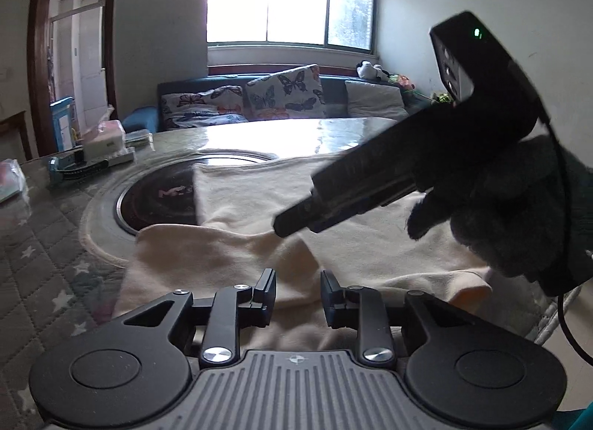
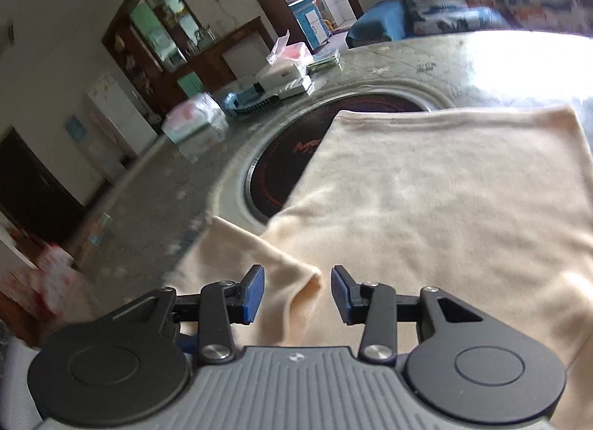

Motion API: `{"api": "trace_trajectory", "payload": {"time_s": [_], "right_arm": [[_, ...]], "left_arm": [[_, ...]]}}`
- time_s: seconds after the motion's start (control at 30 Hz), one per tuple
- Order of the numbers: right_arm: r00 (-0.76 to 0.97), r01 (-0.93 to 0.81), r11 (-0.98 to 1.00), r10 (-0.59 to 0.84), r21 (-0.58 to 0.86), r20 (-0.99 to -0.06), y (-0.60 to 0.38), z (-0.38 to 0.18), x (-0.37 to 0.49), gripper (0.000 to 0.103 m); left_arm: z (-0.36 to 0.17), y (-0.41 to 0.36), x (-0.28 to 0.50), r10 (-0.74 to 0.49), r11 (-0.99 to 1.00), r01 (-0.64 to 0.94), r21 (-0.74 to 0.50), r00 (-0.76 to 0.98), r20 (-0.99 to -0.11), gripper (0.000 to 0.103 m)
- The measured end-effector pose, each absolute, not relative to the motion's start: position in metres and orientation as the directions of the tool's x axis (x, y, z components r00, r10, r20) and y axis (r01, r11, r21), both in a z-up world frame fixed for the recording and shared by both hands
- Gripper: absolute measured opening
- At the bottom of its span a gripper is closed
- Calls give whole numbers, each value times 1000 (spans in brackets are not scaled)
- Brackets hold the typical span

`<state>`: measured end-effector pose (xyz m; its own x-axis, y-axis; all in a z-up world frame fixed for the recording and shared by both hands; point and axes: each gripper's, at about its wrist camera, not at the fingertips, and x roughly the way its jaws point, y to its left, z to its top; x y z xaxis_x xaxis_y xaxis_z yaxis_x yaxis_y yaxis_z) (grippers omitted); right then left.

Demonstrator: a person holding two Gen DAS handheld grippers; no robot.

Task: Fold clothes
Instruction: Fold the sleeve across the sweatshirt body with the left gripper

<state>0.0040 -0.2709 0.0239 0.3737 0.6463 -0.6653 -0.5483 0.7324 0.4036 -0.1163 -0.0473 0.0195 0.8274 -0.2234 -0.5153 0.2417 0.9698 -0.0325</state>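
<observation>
Two grippers over one cream garment (image 1: pixel 237 252), both with jaws spread and holding nothing.

Left wrist view: the left gripper (image 1: pixel 298 294) hovers low over the near part of the cloth, jaws apart, a rumpled fold lying between and just past the tips. The garment is spread on the surface (image 1: pixel 48 230), its far left edge overlapping the dark round inset plate (image 1: pixel 159 196). The right gripper (image 1: pixel 296 222) comes in from the right, held by a dark gloved hand (image 1: pixel 493 207), its tip down near the ridge where one layer laps another. From this angle I cannot tell whether it touches the cloth. Boxes (image 1: pixel 103 144) sit at the far left, well apart from the work.

Right wrist view: the right gripper (image 2: pixel 298 294) has jaws wide, blue pads (image 2: pixel 254 293) showing, and a folded corner of the garment (image 2: pixel 444 200) pokes up right between them, unpinched. The body lies flat and fairly smooth toward the far right; a flap, likely a sleeve, trails near left. View is slightly motion-blurred at the left edge.

Judgement: the step looks like grabbing that raised corner to carry a fold across. Do it well by closing squarely on the corner, catching both layers, not just the top one. Left should pin or grip the near hem so the body doesn't drag. Lift low, lay the edge parallel to the far hem.
</observation>
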Motion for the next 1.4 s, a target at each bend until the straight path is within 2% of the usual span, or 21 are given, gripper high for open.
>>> {"api": "trace_trajectory", "payload": {"time_s": [0.17,0.3,0.33,0.57,0.73,1.03,1.3,1.4], "right_arm": [[372,-611,724,620,321,-691,-254,19,-2,38],[389,-653,714,601,251,-698,-245,21,-9,15],[398,-662,713,597,233,-697,-244,23,-11,6],[472,-712,687,622,147,-625,-246,74,-20,5],[539,-741,670,638,51,-550,-246,121,-32,5],[649,-702,709,595,-71,-475,-274,154,-60,5],[662,-554,833,437,-4,-609,-318,105,-46,5],[646,-515,857,405,22,-647,-331,84,-41,5]], "left_arm": [[21,-20,-123,-104,994,112,-16,853,-512,35],[16,-6,-125,-30,1000,27,-13,843,-538,36],[15,-5,-126,-34,999,26,-22,839,-543,36],[14,-27,-130,-155,986,162,-35,827,-540,36],[8,-30,-121,-89,995,98,-14,818,-569,34],[3,-30,-130,-17,995,68,69,826,-564,33],[7,-26,-137,-42,996,80,43,823,-566,34],[6,-32,-136,-54,990,118,79,828,-559,35]]}}
